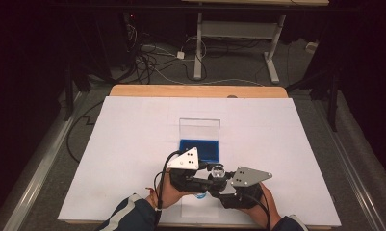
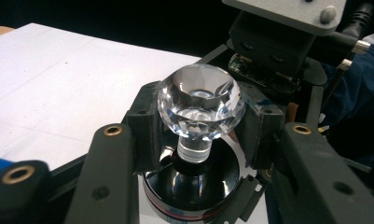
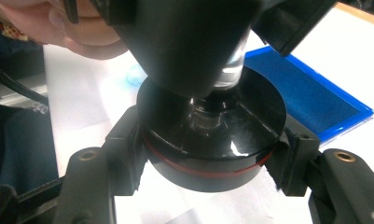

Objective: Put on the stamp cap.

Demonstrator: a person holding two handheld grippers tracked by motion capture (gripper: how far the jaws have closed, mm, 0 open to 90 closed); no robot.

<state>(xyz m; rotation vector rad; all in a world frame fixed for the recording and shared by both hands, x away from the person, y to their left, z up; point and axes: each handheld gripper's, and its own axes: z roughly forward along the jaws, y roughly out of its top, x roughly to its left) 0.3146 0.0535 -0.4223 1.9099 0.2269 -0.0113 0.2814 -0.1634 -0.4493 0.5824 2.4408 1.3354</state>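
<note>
my left gripper fingers clamp crystal knob; my right gripper fingers clamp black round base beneath, above desk.

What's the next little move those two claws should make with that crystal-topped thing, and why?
Probably a gentle lift of the crystal top straight away from the black base, though I cannot tell whether it needs a twist. The left gripper is shut on the top, the right gripper is shut on the base, and the top's stem sits in the base's middle.
</note>
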